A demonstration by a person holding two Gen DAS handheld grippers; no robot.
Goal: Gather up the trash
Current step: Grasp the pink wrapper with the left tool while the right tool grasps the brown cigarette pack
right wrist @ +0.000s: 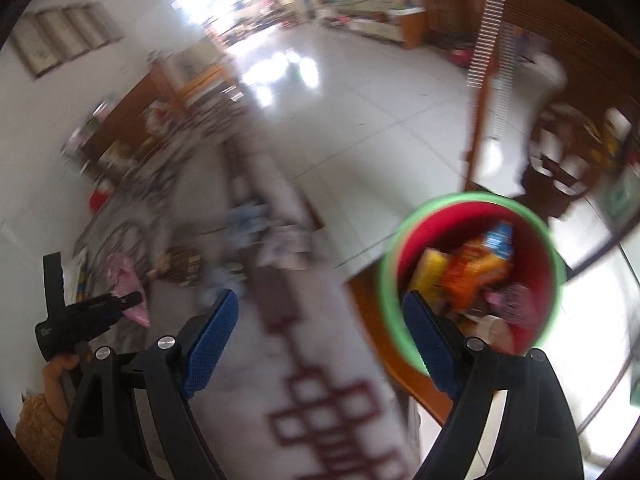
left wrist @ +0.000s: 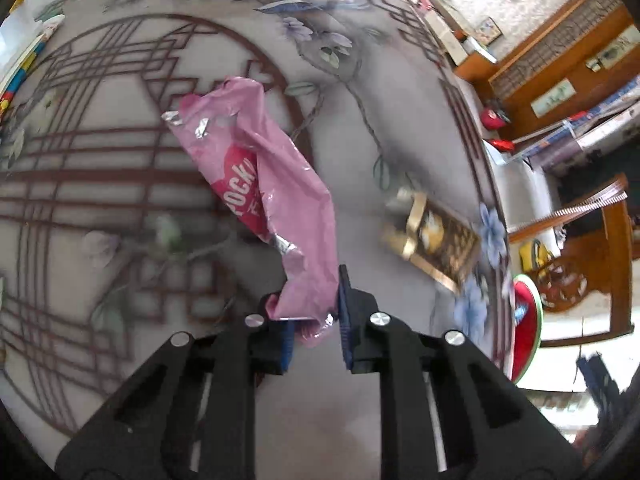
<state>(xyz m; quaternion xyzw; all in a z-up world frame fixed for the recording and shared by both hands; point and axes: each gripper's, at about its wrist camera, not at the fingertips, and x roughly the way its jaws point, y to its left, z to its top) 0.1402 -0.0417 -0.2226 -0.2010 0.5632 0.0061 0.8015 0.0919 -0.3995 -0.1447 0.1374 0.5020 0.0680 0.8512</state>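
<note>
A crumpled pink snack wrapper (left wrist: 272, 184) with foil edges lies across the patterned table (left wrist: 120, 184), and my left gripper (left wrist: 316, 320) is shut on its near end. To its right, near the table's edge, lies a brown and gold snack box (left wrist: 436, 240). My right gripper (right wrist: 320, 344) stands open with nothing between its blue pads, over the table's edge beside a red bin with a green rim (right wrist: 548, 256). The bin holds orange, yellow and pink wrappers (right wrist: 468, 276). In the right wrist view the left gripper (right wrist: 132, 300) appears far left with the pink wrapper (right wrist: 124, 276).
The bin (left wrist: 524, 328) sits below the table's right edge on a wooden seat (right wrist: 384, 344). Carved wooden chairs (left wrist: 600, 248) and a tiled floor (right wrist: 360, 92) lie beyond. Coloured items (left wrist: 20, 68) rest at the table's far left. A hand (right wrist: 60, 368) holds the left gripper.
</note>
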